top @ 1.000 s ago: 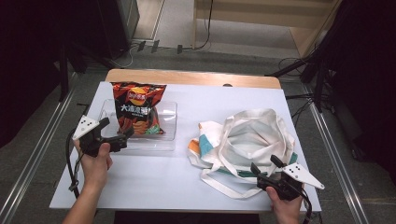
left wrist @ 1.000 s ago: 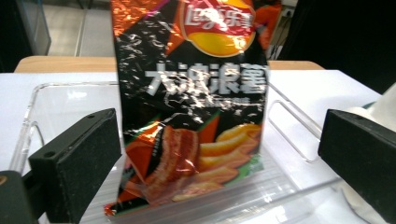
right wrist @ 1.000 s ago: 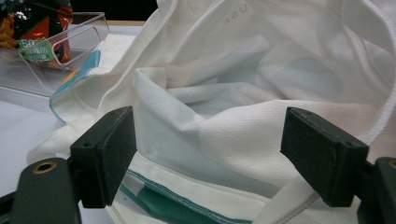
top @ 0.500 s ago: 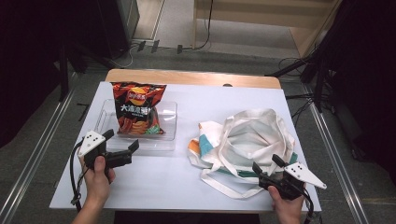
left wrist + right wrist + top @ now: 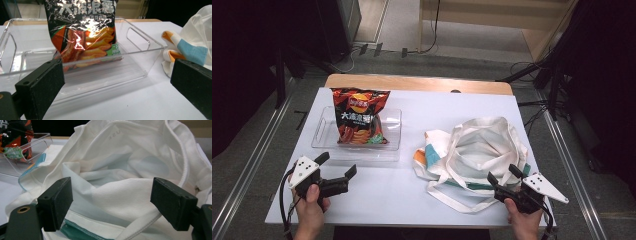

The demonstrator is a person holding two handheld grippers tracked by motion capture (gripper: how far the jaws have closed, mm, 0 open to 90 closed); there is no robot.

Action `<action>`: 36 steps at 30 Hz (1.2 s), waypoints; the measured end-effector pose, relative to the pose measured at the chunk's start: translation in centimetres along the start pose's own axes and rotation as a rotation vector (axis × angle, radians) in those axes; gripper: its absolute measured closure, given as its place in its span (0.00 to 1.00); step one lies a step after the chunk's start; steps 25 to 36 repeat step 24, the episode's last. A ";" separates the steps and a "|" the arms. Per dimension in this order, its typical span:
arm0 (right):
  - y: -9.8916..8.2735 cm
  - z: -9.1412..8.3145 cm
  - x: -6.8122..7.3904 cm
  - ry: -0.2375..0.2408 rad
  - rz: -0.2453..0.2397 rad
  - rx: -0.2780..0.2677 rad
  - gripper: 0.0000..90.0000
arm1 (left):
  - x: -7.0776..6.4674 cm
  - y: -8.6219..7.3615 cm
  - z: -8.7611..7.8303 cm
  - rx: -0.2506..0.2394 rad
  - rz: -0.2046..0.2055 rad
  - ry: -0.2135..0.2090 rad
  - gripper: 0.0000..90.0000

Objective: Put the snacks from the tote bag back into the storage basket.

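- The left gripper point(image 5: 338, 168) sits at the lower left of the high view, jaws spread wide with nothing between them, just short of the clear tray point(image 5: 392, 136).
- In the left gripper view the chip bag point(image 5: 83, 32) stands leaning in that tray, upper centre of the frame, past the open jaws.
- The right gripper point(image 5: 502, 176) is at the lower right of the high view, jaws wide apart at the near edge of the white tote bag point(image 5: 482, 150).
- In the right gripper view the tote's cloth lies between the jaws; whether they touch it is hard to tell.
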State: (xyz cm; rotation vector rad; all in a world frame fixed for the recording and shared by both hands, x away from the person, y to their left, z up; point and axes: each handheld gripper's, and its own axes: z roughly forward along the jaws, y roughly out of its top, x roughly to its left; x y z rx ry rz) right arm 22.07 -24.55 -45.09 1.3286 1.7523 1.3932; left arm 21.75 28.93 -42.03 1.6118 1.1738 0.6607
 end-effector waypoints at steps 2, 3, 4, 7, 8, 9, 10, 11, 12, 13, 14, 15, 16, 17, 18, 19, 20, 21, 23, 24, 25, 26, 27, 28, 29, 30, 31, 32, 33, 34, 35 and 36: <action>0.1 -0.1 -0.2 -0.001 -0.001 -0.006 0.21 | 0.1 -0.4 -0.3 0.001 -0.007 -0.005 0.00; 0.1 -0.1 -0.2 -0.003 0.001 -0.010 0.20 | 0.1 -0.5 -0.4 0.004 -0.007 -0.001 0.00; 0.1 -0.2 -0.2 -0.003 0.003 -0.012 0.20 | 0.1 -0.7 -0.5 0.005 -0.009 0.002 0.00; 0.2 -0.4 -0.4 -0.007 -0.003 -0.026 0.20 | 0.4 -1.1 -0.8 0.009 -0.003 0.018 0.00; 0.2 -0.5 -0.4 -0.008 0.001 -0.032 0.20 | 0.6 -1.2 -0.8 0.008 -0.004 0.020 0.00; 0.3 -0.6 -0.5 -0.014 0.000 -0.038 0.20 | 0.7 -1.3 -0.9 0.011 -0.005 0.026 0.00; 0.3 -0.7 -0.6 -0.016 0.004 -0.041 0.20 | 0.8 -1.3 -1.0 0.012 -0.007 0.027 0.00; 0.4 -0.8 -0.8 -0.019 0.006 -0.047 0.20 | 0.9 -1.4 -1.1 0.011 -0.006 0.028 0.00; 0.4 -0.9 -0.9 -0.025 0.013 -0.050 0.20 | 0.9 -1.4 -1.1 0.015 -0.005 0.032 0.00; 0.4 -1.0 -1.0 -0.026 0.014 -0.055 0.20 | 1.0 -1.5 -1.2 0.016 -0.005 0.036 0.00; 0.4 -1.1 -1.1 -0.029 0.015 -0.058 0.20 | 1.2 -1.5 -1.2 0.014 -0.009 0.038 0.00; 0.4 -1.2 -1.3 -0.035 0.017 -0.063 0.20 | 1.2 -1.5 -1.2 0.013 -0.012 0.039 0.00; 0.5 -1.3 -1.4 -0.037 0.018 -0.067 0.20 | 1.3 -1.5 -1.2 0.013 -0.016 0.041 0.00; 0.5 -1.3 -1.5 -0.041 0.019 -0.067 0.20 | 1.4 -1.6 -1.2 0.018 -0.017 0.037 0.00; 0.5 -1.4 -1.5 -0.042 0.023 -0.069 0.20 | 1.5 -1.6 -1.1 0.019 -0.021 0.038 0.00; 0.5 -1.4 -1.6 -0.043 0.024 -0.070 0.20 | 1.5 -1.6 -1.1 0.020 -0.023 0.040 0.00; 0.5 -1.4 -1.6 -0.044 0.020 -0.071 0.20 | 1.5 -1.7 -1.0 0.023 -0.022 0.042 0.00; 0.5 -1.4 -1.6 -0.045 0.020 -0.072 0.20 | 1.5 -1.7 -1.0 0.024 -0.023 0.041 0.00; 0.5 -1.4 -1.6 -0.045 0.022 -0.069 0.20 | 1.7 -1.7 -0.9 0.030 -0.020 0.041 0.00; 0.5 -1.4 -1.6 -0.045 0.022 -0.068 0.20 | 1.7 -1.8 -0.8 0.031 -0.026 0.040 0.00; 0.5 -1.4 -1.6 -0.045 0.022 -0.068 0.20 | 1.7 -1.8 -0.8 0.031 -0.026 0.040 0.00; 0.5 -1.4 -1.6 -0.045 0.022 -0.068 0.20 | 1.7 -1.8 -0.8 0.031 -0.026 0.040 0.00; 0.5 -1.4 -1.6 -0.045 0.022 -0.068 0.20 | 1.7 -1.8 -0.8 0.031 -0.026 0.040 0.00; 0.5 -1.4 -1.6 -0.045 0.022 -0.068 0.20 | 1.7 -1.8 -0.8 0.031 -0.026 0.040 0.00; 0.5 -1.4 -1.6 -0.045 0.022 -0.068 0.20 | 1.7 -1.8 -0.8 0.031 -0.026 0.040 0.00; 0.5 -1.4 -1.6 -0.045 0.022 -0.068 0.20 | 1.7 -1.8 -0.8 0.031 -0.026 0.040 0.00; 0.5 -1.4 -1.6 -0.045 0.022 -0.068 0.20 | 1.7 -1.8 -0.8 0.031 -0.026 0.040 0.00; 0.5 -1.4 -1.6 -0.045 0.022 -0.068 0.20 | 1.7 -1.8 -0.8 0.031 -0.026 0.040 0.00; 0.5 -1.4 -1.6 -0.045 0.022 -0.068 0.20 | 1.7 -1.8 -0.8 0.031 -0.026 0.040 0.00; 0.5 -1.4 -1.6 -0.045 0.022 -0.068 0.20 | 1.7 -1.8 -0.8 0.031 -0.026 0.040 0.00; 0.5 -1.4 -1.6 -0.045 0.022 -0.068 0.20 | 1.7 -1.8 -0.8 0.031 -0.026 0.040 0.00; 0.5 -1.4 -1.6 -0.045 0.022 -0.068 0.20 | 1.7 -1.8 -0.8 0.031 -0.026 0.040 0.00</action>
